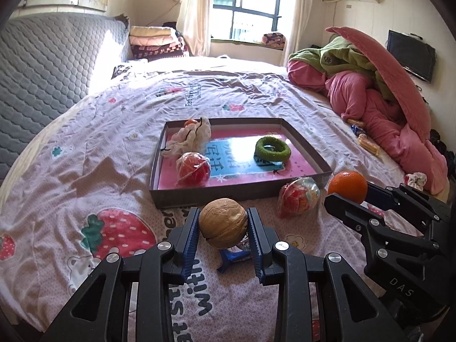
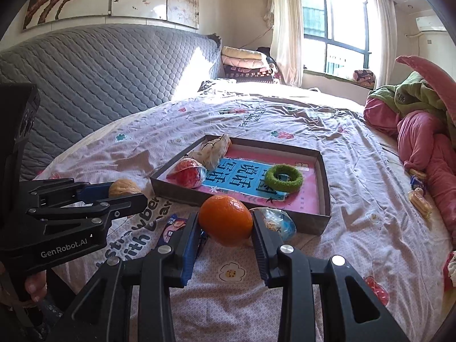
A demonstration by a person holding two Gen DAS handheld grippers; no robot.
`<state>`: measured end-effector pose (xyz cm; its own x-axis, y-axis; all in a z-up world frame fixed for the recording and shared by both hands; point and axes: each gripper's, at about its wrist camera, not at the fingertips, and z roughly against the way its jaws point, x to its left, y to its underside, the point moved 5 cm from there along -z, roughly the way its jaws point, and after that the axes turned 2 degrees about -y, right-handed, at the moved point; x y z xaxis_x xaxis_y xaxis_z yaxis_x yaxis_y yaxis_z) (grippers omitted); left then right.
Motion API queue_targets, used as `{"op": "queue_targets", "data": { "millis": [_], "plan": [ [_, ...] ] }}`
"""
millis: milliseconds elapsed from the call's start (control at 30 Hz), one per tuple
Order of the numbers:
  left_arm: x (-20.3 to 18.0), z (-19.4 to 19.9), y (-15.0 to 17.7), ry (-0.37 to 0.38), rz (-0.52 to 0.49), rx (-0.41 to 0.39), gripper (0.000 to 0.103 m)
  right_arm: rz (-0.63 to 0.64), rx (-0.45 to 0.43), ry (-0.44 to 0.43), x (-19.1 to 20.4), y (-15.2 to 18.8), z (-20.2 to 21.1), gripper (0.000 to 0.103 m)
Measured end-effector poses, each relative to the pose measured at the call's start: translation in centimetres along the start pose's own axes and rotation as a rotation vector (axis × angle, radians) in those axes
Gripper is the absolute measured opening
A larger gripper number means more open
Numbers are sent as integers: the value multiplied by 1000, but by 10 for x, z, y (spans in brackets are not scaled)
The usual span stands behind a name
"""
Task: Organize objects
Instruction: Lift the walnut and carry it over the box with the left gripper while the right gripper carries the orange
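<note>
My left gripper point(image 1: 223, 222) is shut on a brown walnut point(image 1: 223, 223), held above the bedsheet just in front of the shallow brown box point(image 1: 225, 192). My right gripper point(image 2: 225, 221) is shut on an orange point(image 2: 225, 220), also lifted near the box's front edge. The same orange point(image 1: 347, 185) shows at the right in the left wrist view, and the walnut point(image 2: 124, 187) at the left in the right wrist view. Inside the box lie a green ring point(image 1: 273, 150), a red wrapped ball point(image 1: 193, 168) and a crumpled cloth bag point(image 1: 191, 138).
A second wrapped ball point(image 1: 298, 196) lies on the sheet outside the box's front right corner. A blue snack wrapper point(image 1: 232, 256) lies under my left gripper. Pink and green bedding point(image 1: 379, 97) is heaped at the right, with small snack packets point(image 1: 367, 144) beside it.
</note>
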<state>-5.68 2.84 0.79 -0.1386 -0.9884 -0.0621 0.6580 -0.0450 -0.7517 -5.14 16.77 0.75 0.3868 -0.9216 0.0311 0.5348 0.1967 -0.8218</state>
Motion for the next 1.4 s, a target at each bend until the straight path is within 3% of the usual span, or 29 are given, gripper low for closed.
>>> {"op": "queue_targets", "data": {
  "millis": [833, 1400],
  "plan": [
    [-32, 17, -57, -28, -48, -80, 33, 10, -112, 35, -17, -46, 31, 36],
    [-41, -15, -85, -7, -50, -83, 33, 20, -120, 56, -39, -64, 16, 36]
  ]
}}
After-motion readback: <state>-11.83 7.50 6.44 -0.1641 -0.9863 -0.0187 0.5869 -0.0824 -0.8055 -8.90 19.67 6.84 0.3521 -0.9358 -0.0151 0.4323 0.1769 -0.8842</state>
